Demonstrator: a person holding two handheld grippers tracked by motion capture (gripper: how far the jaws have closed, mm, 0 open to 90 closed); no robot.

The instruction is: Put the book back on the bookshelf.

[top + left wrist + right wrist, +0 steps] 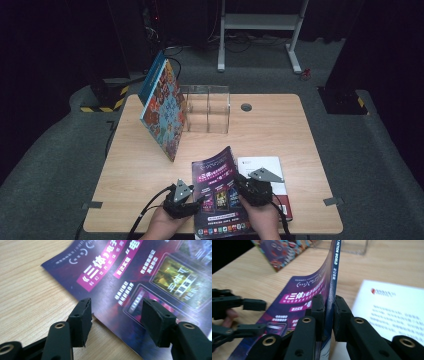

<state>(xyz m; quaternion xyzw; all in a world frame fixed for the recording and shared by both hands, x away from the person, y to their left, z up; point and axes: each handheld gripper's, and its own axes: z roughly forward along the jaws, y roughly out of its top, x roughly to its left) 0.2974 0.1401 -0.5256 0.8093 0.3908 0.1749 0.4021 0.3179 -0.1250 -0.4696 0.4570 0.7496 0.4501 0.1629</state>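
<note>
Right gripper view: the right gripper (327, 315) has its two black jaws clenched on the spine edge of a purple magazine (307, 297), lifting that edge off the wooden table (387, 262). White lettering on the spine reads "FICTION WORLD", with small Chinese characters below it. The cover carries white Chinese headlines on pink bands. Just beside the magazine lies a white booklet (392, 312) with a small red logo and lines of text too blurred to read.

From above, both hands enter from the near table edge, one at each side of the magazine (220, 197). The left gripper (192, 201) sits at the magazine's left edge, its jaws parted and astride that edge, pads not pressing it. Farther back, a colourful picture book (162, 107) leans tilted against a clear plastic holder (207, 107).
</note>
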